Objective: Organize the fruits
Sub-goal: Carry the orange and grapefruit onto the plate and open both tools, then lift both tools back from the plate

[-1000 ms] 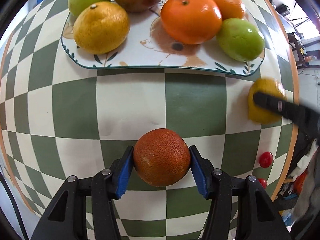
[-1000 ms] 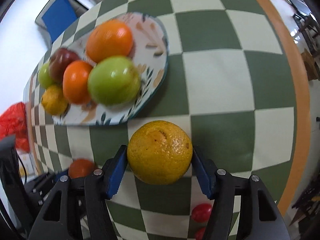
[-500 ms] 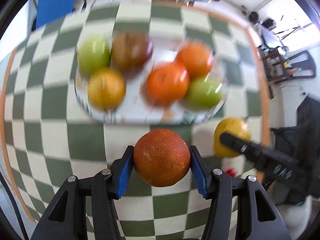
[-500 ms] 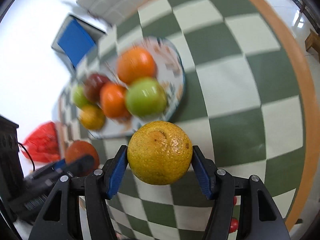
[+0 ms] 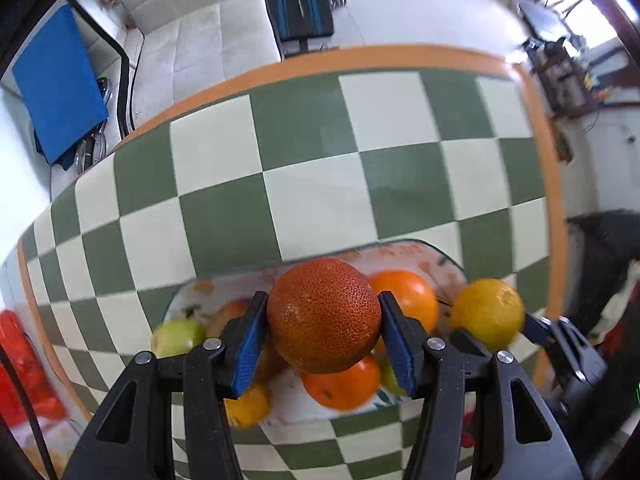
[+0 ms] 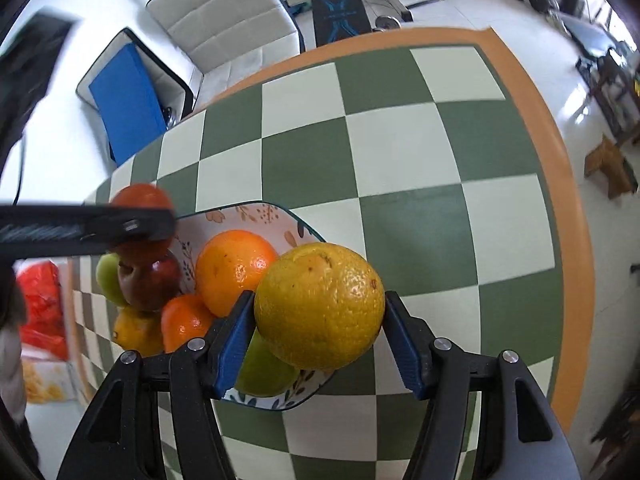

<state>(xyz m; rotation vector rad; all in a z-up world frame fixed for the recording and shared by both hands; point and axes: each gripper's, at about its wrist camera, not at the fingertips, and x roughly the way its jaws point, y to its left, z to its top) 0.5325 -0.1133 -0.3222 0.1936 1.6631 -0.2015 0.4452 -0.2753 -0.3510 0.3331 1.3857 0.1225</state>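
Blue-padded fingers (image 5: 250, 344) of the left gripper (image 5: 324, 338) are clamped on a dark reddish-orange round citrus fruit (image 5: 324, 314), held in the air over the white oblong plate with a leaf pattern (image 5: 404, 250). Over on the right gripper (image 6: 320, 338), the fingers (image 6: 234, 338) squeeze a yellow dimpled orange (image 6: 320, 306), poised above the plate's near corner. Below them, the plate carries bright oranges (image 6: 234, 266), a dark red apple (image 6: 150, 282) and green apples (image 5: 176, 336). It all sits on the green-and-cream checked table with an orange border (image 6: 404, 152).
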